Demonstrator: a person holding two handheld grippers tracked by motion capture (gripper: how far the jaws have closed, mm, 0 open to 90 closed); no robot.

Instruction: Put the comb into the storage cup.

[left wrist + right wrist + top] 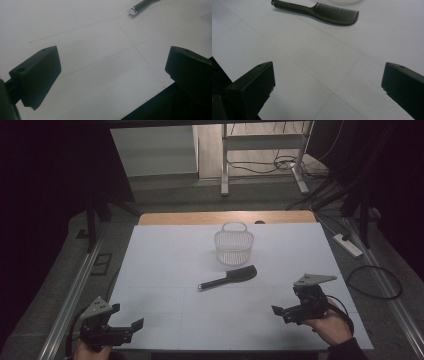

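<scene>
A black comb (230,277) lies flat on the white table sheet (165,255), handle pointing left. Just behind it stands a white wire basket (234,245), upright with its handle up. My left gripper (127,316) rests open near the front left corner, with nothing between its jaws. My right gripper (287,301) is held open at the front right, a hand's width short of the comb. In the right gripper view the comb (322,11) lies ahead of the open right gripper (328,85), with the basket (344,2) rim at the top edge. The left gripper view catches the comb handle tip (140,6) beyond the open left gripper (112,72).
The sheet covers a wooden table (225,216) whose far edge shows behind the basket. A power strip (347,245) and cables lie on the floor to the right, and a desk frame (262,165) stands beyond. Metal rails (75,290) run along both sides.
</scene>
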